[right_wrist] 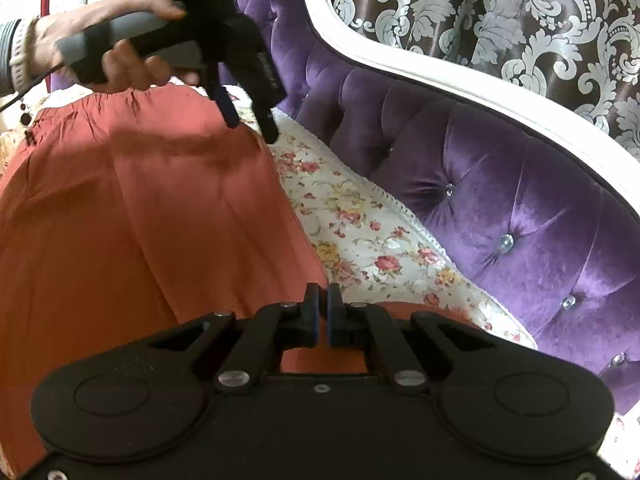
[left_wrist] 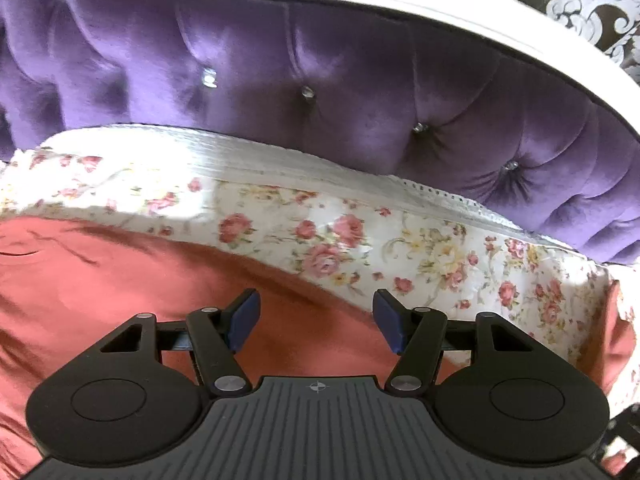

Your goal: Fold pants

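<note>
Rust-red pants (right_wrist: pixel 140 208) lie spread on a floral bedsheet (right_wrist: pixel 360 232); they also show in the left wrist view (left_wrist: pixel 120 292). My left gripper (left_wrist: pixel 316 320) is open and empty, hovering just above the pants' far edge near the sheet. In the right wrist view it (right_wrist: pixel 254 126) hangs over the pants' far edge, held by a hand. My right gripper (right_wrist: pixel 323 316) has its jaws nearly together at the pants' near edge; whether cloth is pinched between the pads is not visible.
A purple tufted velvet headboard (right_wrist: pixel 500 184) with a white frame (right_wrist: pixel 400 60) runs along the far side of the floral sheet (left_wrist: pixel 360 240), also in the left wrist view (left_wrist: pixel 320 72). Patterned wallpaper (right_wrist: pixel 500 8) is behind it.
</note>
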Tool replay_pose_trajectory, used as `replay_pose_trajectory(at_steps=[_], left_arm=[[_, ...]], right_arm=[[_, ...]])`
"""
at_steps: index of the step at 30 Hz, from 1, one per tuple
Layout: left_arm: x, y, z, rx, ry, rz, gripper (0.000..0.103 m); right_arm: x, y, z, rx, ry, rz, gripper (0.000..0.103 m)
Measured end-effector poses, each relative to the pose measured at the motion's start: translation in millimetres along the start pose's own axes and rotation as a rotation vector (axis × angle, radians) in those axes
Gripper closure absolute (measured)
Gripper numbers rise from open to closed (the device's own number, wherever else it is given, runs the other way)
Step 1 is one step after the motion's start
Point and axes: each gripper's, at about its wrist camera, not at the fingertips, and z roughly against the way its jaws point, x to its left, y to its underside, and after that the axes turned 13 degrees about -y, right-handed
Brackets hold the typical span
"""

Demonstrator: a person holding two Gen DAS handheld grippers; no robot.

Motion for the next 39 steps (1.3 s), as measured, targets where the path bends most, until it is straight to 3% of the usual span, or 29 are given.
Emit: replay_pose_trajectory(at_steps=[5,6,7,8,11,15,19,22,29,34,37,39], left_arm=[[-17,-5,-19,0.084,-0.003,-0.014,0.044],[-21,-5,-24,0.110,-0.017,-0.024,0.054],[-23,-4,-28,0.118,-0.024,-0.023,0.091],[-22,-2,-29,0.128,-0.037,-0.008,0.095],[-18,11,-4,0.054,-0.044,0.015,0.095],[-9,45,61,-0.075,-0.048,-0.014,0.095],[6,98,126,-0.189,-0.025,-0.032,0.094],[18,143,153,-0.234,-0.017,-0.034,0.095],[34,240,148,-0.194,-0.043,-0.016,0.095],[45,272,121,-0.104,-0.026,0.013,0.094],[44,286,104,-0.071,-0.041,0.000,0.094],[43,297,96,-0.065,-0.079,-0.020,0.094]], right_arm=[[-1,5,2,-0.013,0.004,-0.022,0.095],[0,5,2,-0.013,0.005,-0.027,0.095],[0,5,1,-0.014,0.011,-0.029,0.095],[1,5,1,-0.017,0.018,-0.029,0.095],[10,2,10,-0.032,0.052,-0.024,0.095],[28,-2,42,-0.080,0.079,-0.053,0.095],[69,3,78,-0.114,0.102,-0.079,0.095],[106,13,97,-0.112,0.111,-0.101,0.095],[168,52,94,-0.034,0.091,-0.202,0.095],[179,76,86,-0.018,0.090,-0.329,0.093],[181,81,100,-0.052,0.087,-0.396,0.083],[176,85,117,-0.110,0.101,-0.466,0.083]])
